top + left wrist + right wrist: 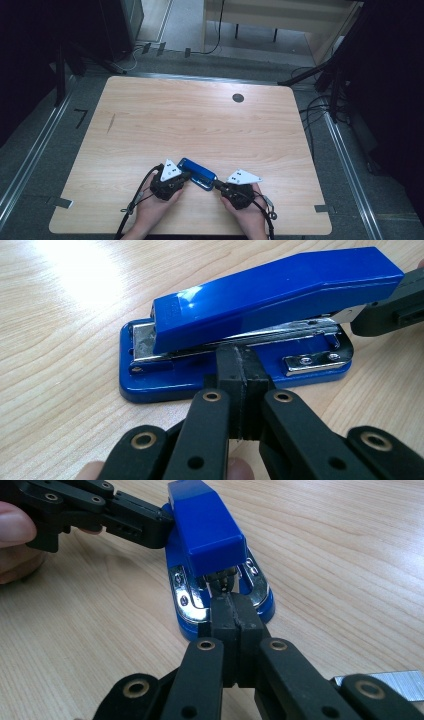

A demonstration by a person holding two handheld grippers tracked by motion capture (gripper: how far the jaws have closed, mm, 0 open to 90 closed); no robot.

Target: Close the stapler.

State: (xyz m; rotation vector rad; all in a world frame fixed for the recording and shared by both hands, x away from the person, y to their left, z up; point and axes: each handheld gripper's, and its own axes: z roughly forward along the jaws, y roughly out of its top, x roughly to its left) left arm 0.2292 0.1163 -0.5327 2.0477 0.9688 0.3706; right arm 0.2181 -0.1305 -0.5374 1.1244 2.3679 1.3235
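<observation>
Here, pictured at the table's (pixel 150 115) six o'clock edge: blue stapler (pixel 197 174), flanked at nine by left claw (pixel 186 176), at three by right claw (pixel 218 184), both pressed together, tips touching it.

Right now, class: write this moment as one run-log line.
scene: blue stapler on wooden table | left gripper: shut, tips at stapler's side | right gripper: shut, tips at its hinge end

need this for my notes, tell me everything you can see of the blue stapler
The stapler is glossy blue plastic with a rounded base and silvery metal magazine and hinge plates. It lies flat near the table's near edge, top arm down. The shut left gripper presses against its long side; the shut right gripper meets its hinge end.
</observation>
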